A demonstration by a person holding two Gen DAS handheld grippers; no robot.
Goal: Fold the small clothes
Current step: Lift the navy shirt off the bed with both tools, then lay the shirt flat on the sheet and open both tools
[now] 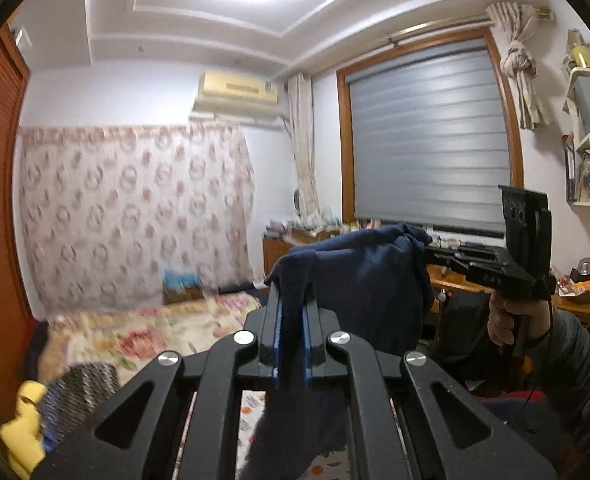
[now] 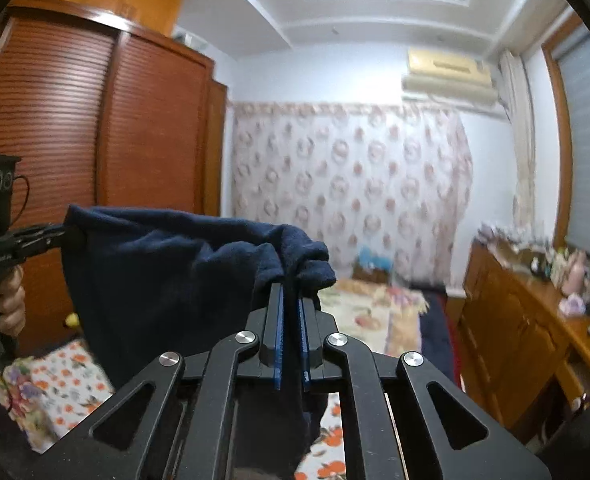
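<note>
A dark navy garment (image 1: 367, 280) hangs in the air, stretched between my two grippers, well above the bed. My left gripper (image 1: 293, 300) is shut on one upper edge of it, cloth bunched between the blue pads. My right gripper (image 2: 291, 300) is shut on the other upper edge of the navy garment (image 2: 167, 272). In the left wrist view the right gripper (image 1: 427, 246) shows to the right, clamped on the cloth. In the right wrist view the left gripper (image 2: 61, 232) shows at far left, clamped on it. The garment's lower part hangs down behind the gripper bodies.
A bed with a floral cover (image 1: 155, 328) lies below and ahead. A wooden wardrobe (image 2: 95, 128) stands at the left, a wooden dresser with small items (image 2: 535, 312) at the right. A flowered curtain (image 1: 135, 216) covers the far wall.
</note>
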